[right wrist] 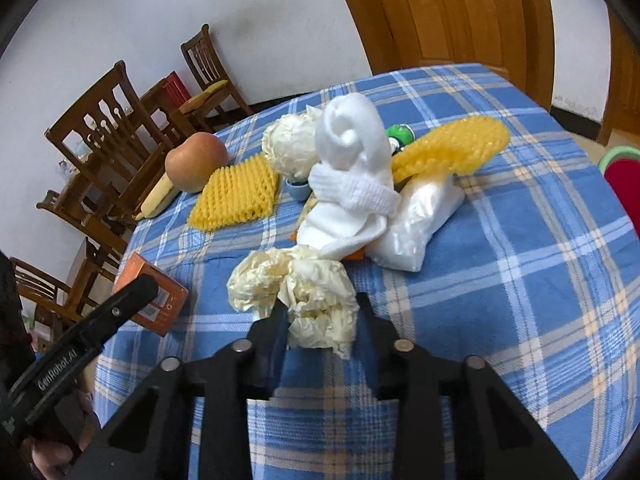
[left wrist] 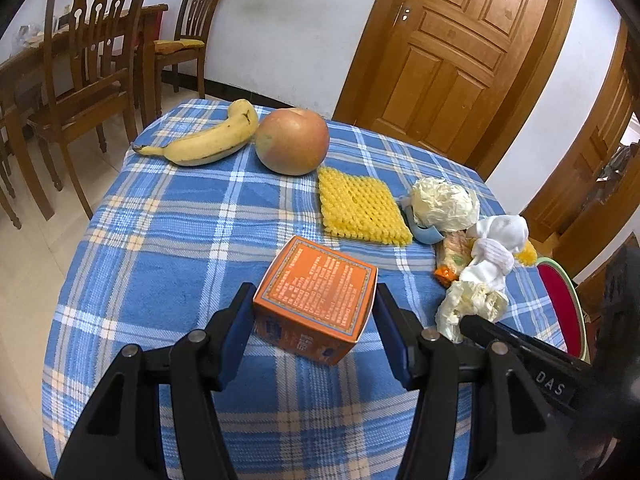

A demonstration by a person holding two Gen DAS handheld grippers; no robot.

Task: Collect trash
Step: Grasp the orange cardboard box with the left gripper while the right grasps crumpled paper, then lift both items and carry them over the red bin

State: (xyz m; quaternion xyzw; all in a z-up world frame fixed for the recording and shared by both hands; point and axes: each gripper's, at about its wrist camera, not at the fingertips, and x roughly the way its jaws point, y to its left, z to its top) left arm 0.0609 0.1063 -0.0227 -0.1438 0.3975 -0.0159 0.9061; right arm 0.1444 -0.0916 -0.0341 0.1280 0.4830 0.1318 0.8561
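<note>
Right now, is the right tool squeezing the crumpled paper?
Touching. In the right wrist view the right tool has both fingers pressed against the cream crumpled paper, which bulges between them with no gap showing.

We see a small orange cardboard box (left wrist: 316,300) printed with pale text lying slightly skewed on the blue plaid table (left wrist: 168,240), its sides between the two blue pads of the left claw (left wrist: 315,320), which touch or nearly touch it. Just to its right a crumpled wad of cream tissue paper (right wrist: 298,292) lies on the cloth, its near end pinched between the fingers of the right claw (right wrist: 322,320). Beyond it sit a rounder ball of cream paper (right wrist: 290,146), two yellow foam fruit nets (right wrist: 236,192), one flat and one curled, a clear plastic bag (right wrist: 416,224) and a small orange wrapper (left wrist: 450,260), all clustered together.
</note>
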